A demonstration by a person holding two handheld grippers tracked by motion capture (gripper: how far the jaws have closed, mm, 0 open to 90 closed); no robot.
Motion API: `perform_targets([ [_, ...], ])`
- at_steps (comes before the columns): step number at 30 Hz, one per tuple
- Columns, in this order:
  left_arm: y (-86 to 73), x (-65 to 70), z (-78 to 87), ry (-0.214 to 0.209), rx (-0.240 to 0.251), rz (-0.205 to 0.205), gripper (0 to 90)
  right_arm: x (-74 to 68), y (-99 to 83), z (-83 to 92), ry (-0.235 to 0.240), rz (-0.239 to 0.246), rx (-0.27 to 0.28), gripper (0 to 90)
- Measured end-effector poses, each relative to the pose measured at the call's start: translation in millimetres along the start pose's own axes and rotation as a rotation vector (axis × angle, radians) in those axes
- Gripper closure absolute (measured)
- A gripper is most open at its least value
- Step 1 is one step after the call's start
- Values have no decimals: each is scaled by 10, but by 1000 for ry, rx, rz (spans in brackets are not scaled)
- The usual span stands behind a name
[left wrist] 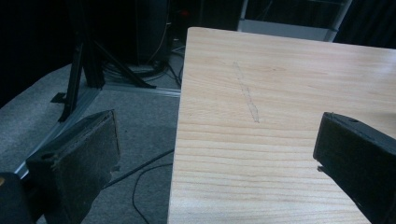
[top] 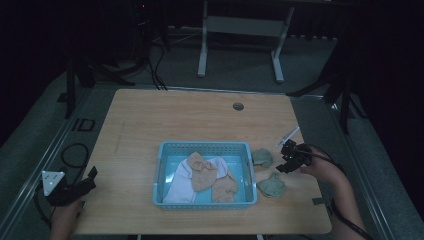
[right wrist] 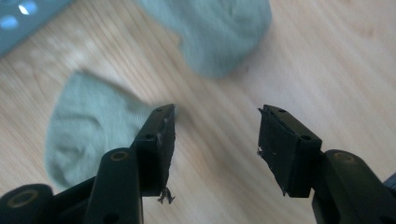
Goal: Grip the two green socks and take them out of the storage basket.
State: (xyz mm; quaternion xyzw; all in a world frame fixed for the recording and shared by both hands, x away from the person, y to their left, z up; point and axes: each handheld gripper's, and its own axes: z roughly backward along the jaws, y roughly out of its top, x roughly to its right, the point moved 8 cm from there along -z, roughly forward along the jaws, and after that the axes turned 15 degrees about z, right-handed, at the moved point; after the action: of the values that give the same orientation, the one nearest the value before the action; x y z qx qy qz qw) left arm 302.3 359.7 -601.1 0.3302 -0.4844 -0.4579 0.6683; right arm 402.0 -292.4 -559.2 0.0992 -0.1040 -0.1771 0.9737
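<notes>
A blue plastic basket point(top: 203, 147) stands near the table's front middle, holding a pink sock point(top: 182, 183) and tan socks point(top: 203, 172). Two pale green socks lie on the wood to its right: one point(top: 262, 157) by the basket's far corner, another point(top: 272, 184) nearer the front. My right gripper point(top: 286, 159) hovers open just right of them; in the right gripper view its jaws straddle bare wood, with one green sock point(right wrist: 88, 133) beside the left jaw and the other green sock point(right wrist: 219, 32) farther off. My left gripper point(top: 86, 181) stands open at the table's front left edge, empty.
The wooden table point(top: 200, 120) has a round cable hole point(top: 238, 106) at the back. Cables point(top: 75, 155) lie on the grey floor to the left. A white desk frame point(top: 240, 35) stands behind the table. In the left gripper view the table's left edge point(left wrist: 180, 121) runs between the jaws.
</notes>
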Motion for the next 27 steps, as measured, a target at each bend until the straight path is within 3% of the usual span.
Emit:
perform_targets([
  [4, 0, 0, -1, -1, -1, 0, 7, -8, -204, -39, -27, -62, 43, 442],
  [8, 1, -1, 2, 1, 2, 1, 7, -37, -373, -91, -65, -131, 122, 422],
  [16, 0, -1, 0, 2, 0, 0, 7, -36, -668, -164, -153, -299, 245, 379],
  [21, 0, -1, 2, 1, 1, 1, 7, -63, -798, -198, -213, -385, 281, 239],
  [23, 0, 0, 1, 1, 0, 0, 7, -77, -837, -208, -213, -420, 306, 151],
  [25, 0, 0, 0, 1, 0, 0, 7, -113, -858, -226, -170, -451, 352, 94],
  [27, 0, 0, 1, 0, 0, -1, 7, -140, -863, -239, -151, -468, 417, 93],
])
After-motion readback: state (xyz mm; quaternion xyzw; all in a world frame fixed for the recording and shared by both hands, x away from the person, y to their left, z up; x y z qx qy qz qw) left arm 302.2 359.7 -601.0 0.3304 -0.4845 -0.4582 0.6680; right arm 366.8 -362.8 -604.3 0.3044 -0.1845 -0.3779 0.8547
